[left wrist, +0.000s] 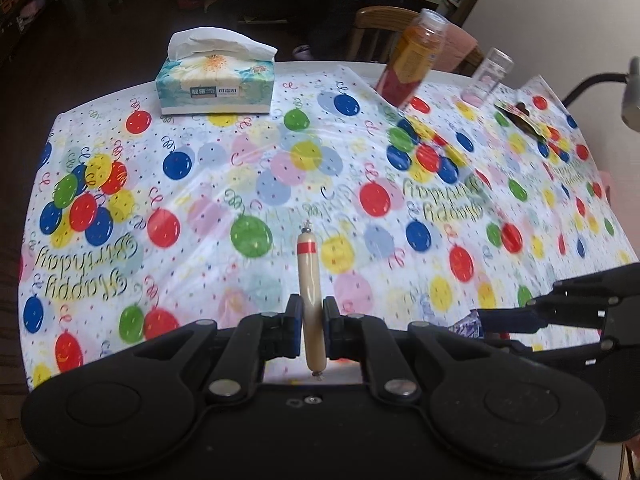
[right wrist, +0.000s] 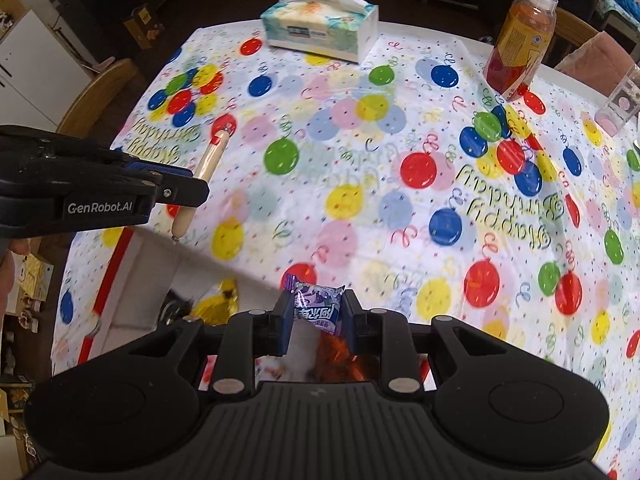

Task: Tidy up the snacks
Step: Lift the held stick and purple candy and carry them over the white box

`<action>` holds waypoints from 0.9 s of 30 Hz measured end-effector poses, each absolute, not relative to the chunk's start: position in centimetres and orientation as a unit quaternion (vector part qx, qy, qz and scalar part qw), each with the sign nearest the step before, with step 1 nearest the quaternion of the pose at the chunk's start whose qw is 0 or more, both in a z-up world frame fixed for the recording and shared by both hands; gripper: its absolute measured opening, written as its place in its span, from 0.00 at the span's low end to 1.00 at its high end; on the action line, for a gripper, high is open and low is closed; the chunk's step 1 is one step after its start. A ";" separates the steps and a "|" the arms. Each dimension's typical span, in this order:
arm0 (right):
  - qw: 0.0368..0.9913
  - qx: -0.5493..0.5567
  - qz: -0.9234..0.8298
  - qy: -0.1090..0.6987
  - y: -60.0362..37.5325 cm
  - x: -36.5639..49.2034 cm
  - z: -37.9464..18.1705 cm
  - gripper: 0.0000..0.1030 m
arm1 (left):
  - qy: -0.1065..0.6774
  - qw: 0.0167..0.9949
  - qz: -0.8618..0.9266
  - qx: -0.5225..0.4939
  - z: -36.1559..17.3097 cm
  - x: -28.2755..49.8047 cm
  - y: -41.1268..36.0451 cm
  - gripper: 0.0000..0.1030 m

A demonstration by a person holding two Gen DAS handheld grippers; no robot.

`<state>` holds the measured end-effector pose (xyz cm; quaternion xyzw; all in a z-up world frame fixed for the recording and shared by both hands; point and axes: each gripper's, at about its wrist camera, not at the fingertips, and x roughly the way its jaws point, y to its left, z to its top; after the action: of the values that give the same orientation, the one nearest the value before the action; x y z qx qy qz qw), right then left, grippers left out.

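In the left wrist view my left gripper [left wrist: 313, 320] is shut on a beige sausage stick [left wrist: 308, 276] with a red band, held above the balloon tablecloth and pointing away from me. My right gripper [right wrist: 318, 316] is shut on a small purple candy packet [right wrist: 318, 305]. It hovers over a white box with a red edge [right wrist: 136, 268] at the table's near left. A yellow packet [right wrist: 220, 304] lies inside that box. From the right wrist view, the left gripper [right wrist: 192, 189] with the sausage [right wrist: 212, 154] hangs just beyond the box's far corner.
A tissue box [left wrist: 216, 88] stands at the far side of the table [left wrist: 280, 168]. Far right are an orange drink bottle [left wrist: 412, 60], a clear plastic cup [left wrist: 490, 76] and a dark snack packet [left wrist: 520, 116]. Wooden chairs [right wrist: 100, 92] ring the table.
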<state>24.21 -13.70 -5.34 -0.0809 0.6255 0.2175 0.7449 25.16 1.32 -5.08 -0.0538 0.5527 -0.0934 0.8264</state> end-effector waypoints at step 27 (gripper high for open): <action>0.725 -0.069 0.201 0.655 -16.0 13.9 -7.4 0.24 | 0.579 0.804 -0.132 -0.003 -8.0 13.3 0.4 0.07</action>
<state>13.87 -15.99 -7.35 -0.0688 0.6553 0.2009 0.7249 13.33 0.45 -8.03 -0.0029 0.5793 -0.1317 0.8044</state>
